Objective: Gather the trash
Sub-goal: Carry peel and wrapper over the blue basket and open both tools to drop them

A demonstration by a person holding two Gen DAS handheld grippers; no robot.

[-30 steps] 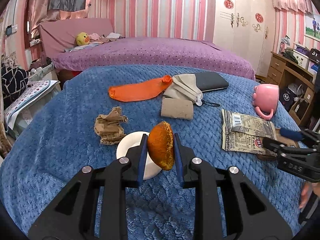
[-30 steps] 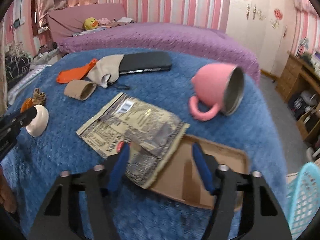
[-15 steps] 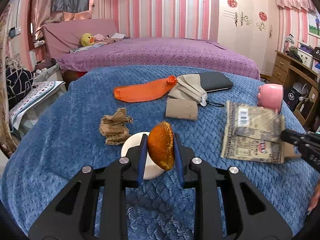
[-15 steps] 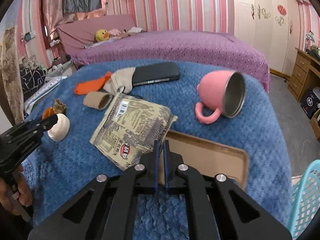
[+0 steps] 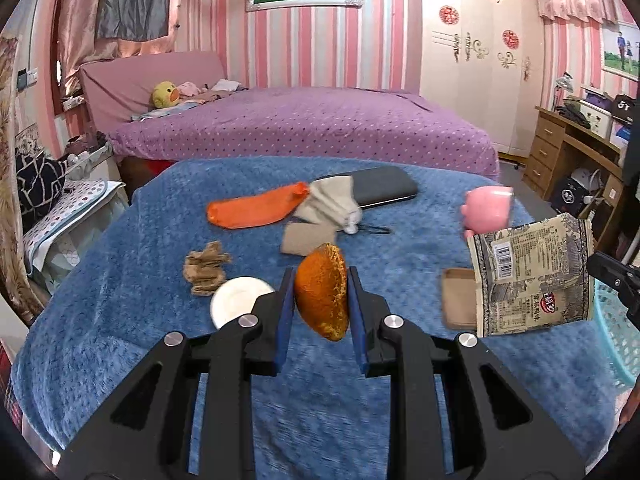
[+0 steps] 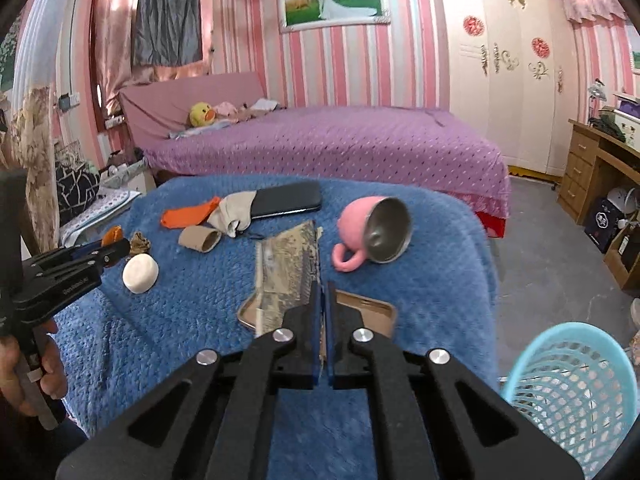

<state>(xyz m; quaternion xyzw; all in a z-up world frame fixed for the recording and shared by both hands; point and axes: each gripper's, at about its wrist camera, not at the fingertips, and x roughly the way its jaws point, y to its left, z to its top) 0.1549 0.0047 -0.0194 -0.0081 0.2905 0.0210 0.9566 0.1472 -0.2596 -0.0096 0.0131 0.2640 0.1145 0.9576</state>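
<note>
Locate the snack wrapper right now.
The snack wrapper hangs clamped in the right hand-held gripper, lifted above the cardboard tray, beside the blue basket.

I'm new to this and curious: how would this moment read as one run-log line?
left gripper: shut on orange peel | right gripper: shut on snack wrapper, lifted | blue basket: lower right

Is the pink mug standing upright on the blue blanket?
No, in the right wrist view the pink mug lies on its side on the blue blanket, its metal-lined opening facing the camera.
</note>
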